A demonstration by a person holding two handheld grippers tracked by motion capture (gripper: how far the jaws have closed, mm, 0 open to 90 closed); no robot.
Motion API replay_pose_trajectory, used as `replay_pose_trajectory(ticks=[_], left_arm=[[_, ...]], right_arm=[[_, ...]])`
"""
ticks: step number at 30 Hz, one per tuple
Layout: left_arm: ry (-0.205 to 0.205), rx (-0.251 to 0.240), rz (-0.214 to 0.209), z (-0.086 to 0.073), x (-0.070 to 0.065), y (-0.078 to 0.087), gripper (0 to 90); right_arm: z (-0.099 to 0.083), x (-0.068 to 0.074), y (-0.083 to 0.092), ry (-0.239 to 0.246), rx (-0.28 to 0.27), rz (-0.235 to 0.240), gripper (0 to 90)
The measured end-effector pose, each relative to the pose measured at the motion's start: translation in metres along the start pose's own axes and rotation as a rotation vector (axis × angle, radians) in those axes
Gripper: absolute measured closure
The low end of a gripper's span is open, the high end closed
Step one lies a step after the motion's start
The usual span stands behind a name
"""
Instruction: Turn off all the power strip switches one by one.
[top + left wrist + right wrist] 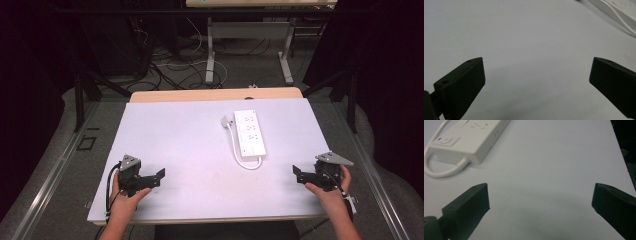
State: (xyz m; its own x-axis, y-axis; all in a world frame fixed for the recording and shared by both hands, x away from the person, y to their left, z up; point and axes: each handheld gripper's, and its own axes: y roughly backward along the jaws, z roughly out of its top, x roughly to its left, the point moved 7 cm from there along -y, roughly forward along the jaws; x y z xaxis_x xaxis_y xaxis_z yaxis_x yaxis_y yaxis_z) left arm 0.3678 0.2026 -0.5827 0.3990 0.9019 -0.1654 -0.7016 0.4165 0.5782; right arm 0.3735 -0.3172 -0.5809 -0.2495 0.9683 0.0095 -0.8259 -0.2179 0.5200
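A white power strip (251,132) lies on the white table (190,150), right of centre, with its cable (235,145) looping from its near end to a white plug (226,120) at its left. My left gripper (159,177) rests near the table's front left corner, open and empty. My right gripper (297,173) sits near the front right edge, also open with nothing between its jaws. The right gripper view shows the power strip (471,138) with its switch ahead to the left. The left gripper view catches an edge of the power strip (616,11) at top right.
Beyond the table stands another desk's metal frame (247,47) over loose cables (175,70) on the floor. Dark curtains close both sides. The table's right edge (621,155) runs close by the right gripper.
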Motion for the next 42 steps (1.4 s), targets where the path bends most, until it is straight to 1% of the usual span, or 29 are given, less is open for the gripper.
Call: replay_pose_trajectory(ticks=[1, 2, 4, 5, 6, 7, 8, 9, 10, 11, 12, 14, 15, 16, 18, 20, 22, 23, 24, 25, 28, 30, 34, 35, 38, 39, 40, 41, 42], left_arm=[[-0.010, -0.005, 0.000, 0.000, 0.000, 0.000, 0.2], [-0.010, -0.005, 0.000, 0.000, 0.000, 0.000, 0.2], [-0.008, -0.002, 0.007, 0.000, 0.000, -0.001, 0.2], [-0.005, 0.000, 0.009, 0.000, 0.000, 0.000, 0.2], [-0.001, -0.001, 0.009, 0.000, 0.000, 0.000, 0.2], [0.004, 0.000, 0.012, -0.001, 0.002, 0.001, 0.2], [0.004, 0.000, 0.012, -0.001, 0.002, 0.001, 0.2], [0.010, -0.002, 0.010, -0.001, 0.002, 0.001, 0.2], [0.010, -0.002, 0.015, -0.001, 0.002, 0.001, 0.3], [0.001, 0.005, 0.024, -0.002, 0.003, 0.002, 0.3], [-0.001, 0.007, 0.028, -0.003, 0.003, 0.002, 0.3], [0.007, 0.000, 0.030, -0.003, 0.003, 0.002, 0.3], [0.003, 0.006, 0.034, -0.004, 0.004, 0.003, 0.3], [0.004, 0.006, 0.047, -0.004, 0.005, 0.004, 0.3], [0.005, 0.006, 0.056, -0.004, 0.006, 0.004, 0.3], [0.006, 0.003, 0.063, -0.004, 0.007, 0.004, 0.3], [0.002, 0.009, 0.073, -0.005, 0.009, 0.005, 0.3], [0.010, 0.008, 0.077, -0.005, 0.009, 0.004, 0.3], [0.015, 0.008, 0.079, -0.005, 0.010, 0.005, 0.3], [0.010, 0.006, 0.080, -0.005, 0.011, 0.005, 0.3], [0.008, 0.005, 0.084, -0.005, 0.011, 0.006, 0.3], [-0.005, 0.007, 0.086, -0.006, 0.011, 0.006, 0.3], [0.001, 0.004, 0.090, -0.006, 0.011, 0.007, 0.2], [-0.001, 0.003, 0.091, -0.005, 0.012, 0.007, 0.3], [0.001, 0.012, 0.093, -0.007, 0.013, 0.006, 0.2], [0.000, 0.012, 0.093, -0.007, 0.013, 0.006, 0.2], [0.000, 0.012, 0.093, -0.007, 0.013, 0.006, 0.3], [0.000, 0.012, 0.093, -0.007, 0.013, 0.006, 0.3], [0.000, 0.012, 0.093, -0.007, 0.013, 0.006, 0.3]], right_arm=[[-0.001, 0.003, 0.004, 0.018, 0.044, 0.019, 4.0], [-0.001, 0.004, 0.004, 0.033, 0.043, 0.015, 4.2], [0.001, 0.005, 0.003, 0.037, 0.038, 0.011, 4.2], [0.004, 0.009, 0.001, 0.041, 0.025, 0.024, 4.2], [0.004, 0.009, 0.001, 0.041, 0.025, 0.024, 4.2], [0.005, 0.014, 0.001, 0.065, 0.065, 0.040, 4.7], [0.007, 0.016, 0.000, 0.081, 0.064, 0.048, 5.7], [0.007, 0.016, 0.000, 0.081, 0.064, 0.048, 5.7], [0.010, 0.021, -0.001, 0.093, 0.077, 0.064, 10.9], [0.012, 0.024, -0.003, 0.114, 0.080, 0.080, 13.7], [0.014, 0.027, -0.003, 0.119, 0.089, 0.083, 15.2], [0.017, 0.032, -0.005, 0.136, 0.102, 0.102, 15.3], [0.017, 0.032, -0.005, 0.136, 0.102, 0.102, 15.3], [0.022, 0.035, -0.008, 0.157, 0.113, 0.115, 17.1], [0.027, 0.040, -0.010, 0.181, 0.123, 0.137, 17.7], [0.030, 0.042, -0.011, 0.193, 0.133, 0.137, 18.1], [0.038, 0.050, -0.014, 0.225, 0.147, 0.159, 19.8], [0.038, 0.050, -0.014, 0.225, 0.147, 0.159, 19.8], [0.041, 0.051, -0.014, 0.250, 0.152, 0.158, 21.0], [0.046, 0.055, -0.015, 0.255, 0.161, 0.165, 23.5], [0.050, 0.059, -0.017, 0.264, 0.167, 0.173, 25.2], [0.057, 0.064, -0.021, 0.278, 0.173, 0.180, 29.4], [0.062, 0.070, -0.025, 0.289, 0.183, 0.192, 33.3], [0.065, 0.073, -0.028, 0.294, 0.192, 0.194, 35.2], [0.069, 0.078, -0.032, 0.310, 0.197, 0.184, 37.8], [0.071, 0.081, -0.034, 0.319, 0.200, 0.197, 41.9], [0.072, 0.082, -0.035, 0.331, 0.204, 0.206, 42.6], [0.072, 0.082, -0.035, 0.331, 0.204, 0.206, 42.6], [0.075, 0.087, -0.037, 0.337, 0.212, 0.208, 42.7]])
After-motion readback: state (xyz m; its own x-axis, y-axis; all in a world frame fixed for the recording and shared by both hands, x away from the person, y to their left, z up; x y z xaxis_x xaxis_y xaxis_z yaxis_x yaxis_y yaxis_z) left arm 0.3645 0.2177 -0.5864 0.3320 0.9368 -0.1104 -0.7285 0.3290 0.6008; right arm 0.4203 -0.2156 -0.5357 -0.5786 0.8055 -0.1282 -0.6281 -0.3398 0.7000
